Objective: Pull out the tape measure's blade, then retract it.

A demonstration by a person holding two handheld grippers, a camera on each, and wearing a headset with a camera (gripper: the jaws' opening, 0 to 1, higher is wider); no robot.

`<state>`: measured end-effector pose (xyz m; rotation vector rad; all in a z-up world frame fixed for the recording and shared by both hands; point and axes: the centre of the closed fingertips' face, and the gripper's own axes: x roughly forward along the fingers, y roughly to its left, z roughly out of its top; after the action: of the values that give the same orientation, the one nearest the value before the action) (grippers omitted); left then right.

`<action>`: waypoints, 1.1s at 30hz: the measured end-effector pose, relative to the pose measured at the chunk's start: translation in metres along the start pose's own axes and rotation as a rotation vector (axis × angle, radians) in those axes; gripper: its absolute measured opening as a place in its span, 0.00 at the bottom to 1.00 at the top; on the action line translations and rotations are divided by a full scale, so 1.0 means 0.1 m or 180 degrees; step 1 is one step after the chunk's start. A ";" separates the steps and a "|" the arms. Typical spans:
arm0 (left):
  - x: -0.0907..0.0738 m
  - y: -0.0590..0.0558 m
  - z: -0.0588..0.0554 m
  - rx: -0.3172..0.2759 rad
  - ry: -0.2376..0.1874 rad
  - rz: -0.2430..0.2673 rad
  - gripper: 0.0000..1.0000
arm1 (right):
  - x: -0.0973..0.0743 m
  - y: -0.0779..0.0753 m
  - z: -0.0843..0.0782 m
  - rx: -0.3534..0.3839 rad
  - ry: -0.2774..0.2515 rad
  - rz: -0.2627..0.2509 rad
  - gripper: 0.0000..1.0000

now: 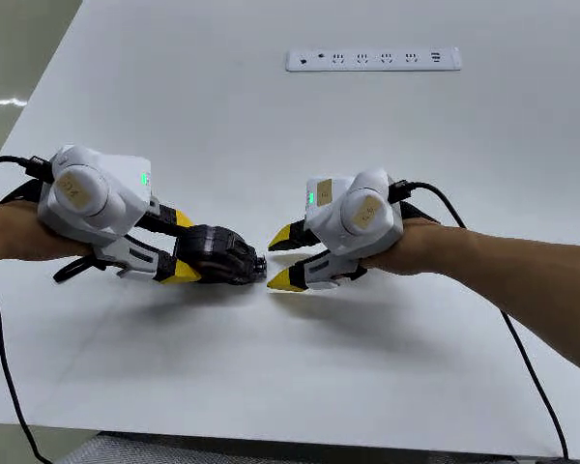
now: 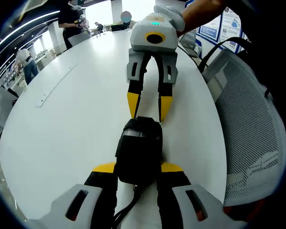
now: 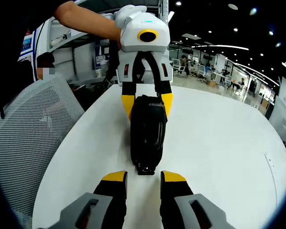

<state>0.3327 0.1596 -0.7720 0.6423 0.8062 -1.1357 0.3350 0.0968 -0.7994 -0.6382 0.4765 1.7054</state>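
While the left gripper clamps the tape measure, the right gripper sits at its 3 o'clock. Its jaws stand apart, empty.

The left gripper and the right gripper look alike. Each has a rounded white shell, a small green light, a tan sticker on a round white cap, black links behind pale fingers with yellow tips, and a thin black cable trailing off behind it
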 end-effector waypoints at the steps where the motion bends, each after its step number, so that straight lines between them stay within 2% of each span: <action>1: 0.00 0.00 0.00 0.0003 0.0000 0.0002 0.27 | 0.01 0.00 0.00 0.0002 0.0005 0.0011 0.24; 7: 0.01 0.00 0.00 -0.0007 -0.0027 -0.0012 0.26 | 0.08 -0.01 0.00 -0.0054 0.0053 0.0009 0.17; 11: 0.01 0.01 0.00 -0.0041 -0.0047 -0.0039 0.26 | 0.11 -0.02 0.00 0.0048 0.0046 0.0005 0.15; 15: 0.01 0.01 0.01 -0.0074 -0.0068 -0.0066 0.26 | 0.13 -0.04 -0.01 0.0057 0.0072 -0.0055 0.12; 20: 0.01 0.01 0.01 -0.0056 -0.0053 -0.0072 0.26 | 0.13 -0.04 -0.01 0.0064 0.0073 -0.0050 0.11; 25: 0.01 0.00 0.01 -0.0050 -0.0036 -0.0077 0.26 | 0.12 -0.03 -0.01 0.0040 0.0089 -0.0038 0.10; 33: 0.01 0.00 0.00 -0.0064 -0.0017 -0.0089 0.25 | 0.12 -0.03 -0.02 -0.0153 0.0148 -0.0032 0.08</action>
<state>0.3327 0.1591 -0.7723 0.6126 0.8233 -1.1529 0.3361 0.1051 -0.8081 -0.7152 0.4656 1.6996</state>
